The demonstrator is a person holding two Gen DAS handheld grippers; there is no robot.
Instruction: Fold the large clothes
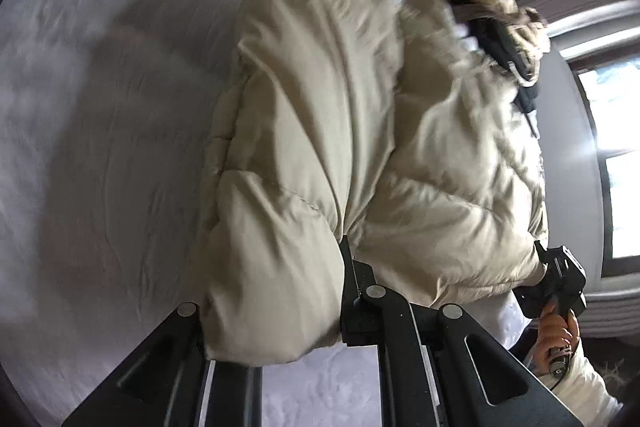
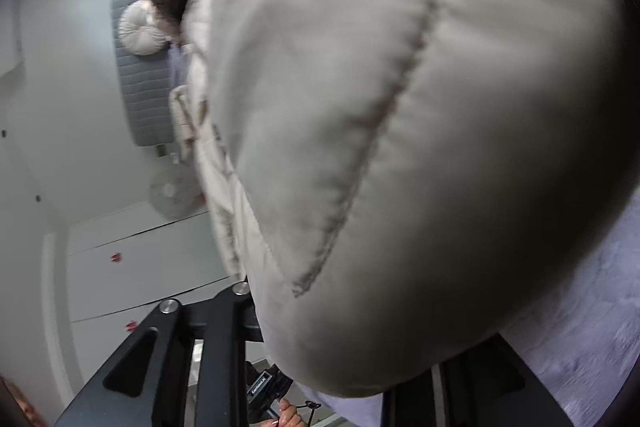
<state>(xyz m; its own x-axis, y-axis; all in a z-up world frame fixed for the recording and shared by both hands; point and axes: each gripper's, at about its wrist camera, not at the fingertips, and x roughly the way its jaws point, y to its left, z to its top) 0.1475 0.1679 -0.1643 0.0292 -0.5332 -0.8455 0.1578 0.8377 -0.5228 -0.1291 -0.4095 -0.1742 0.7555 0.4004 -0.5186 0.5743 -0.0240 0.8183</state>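
**Both grippers pinch the puffer jacket over the bed**

I see the beige puffer jacket (image 1: pixel 360 131) filling mid-frame above the lilac bed (image 1: pixel 100 107). My left gripper (image 1: pixel 280 307) pinches its hem at bottom centre; the right gripper (image 1: pixel 560 279) pinches it at lower right, fingers pressed into fabric.

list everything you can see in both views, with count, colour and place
beige quilted puffer jacket: one, beige with tan fur trim, lifted over the bed
pale lilac bedsheet: one, lilac, under the jacket
round pleated cushion: one, off-white, by the grey quilted headboard
window: one, bright, far right
left hand-held gripper: one, black, clamped on the jacket's hem
right hand-held gripper: one, black, on the jacket's other end, a hand holding it
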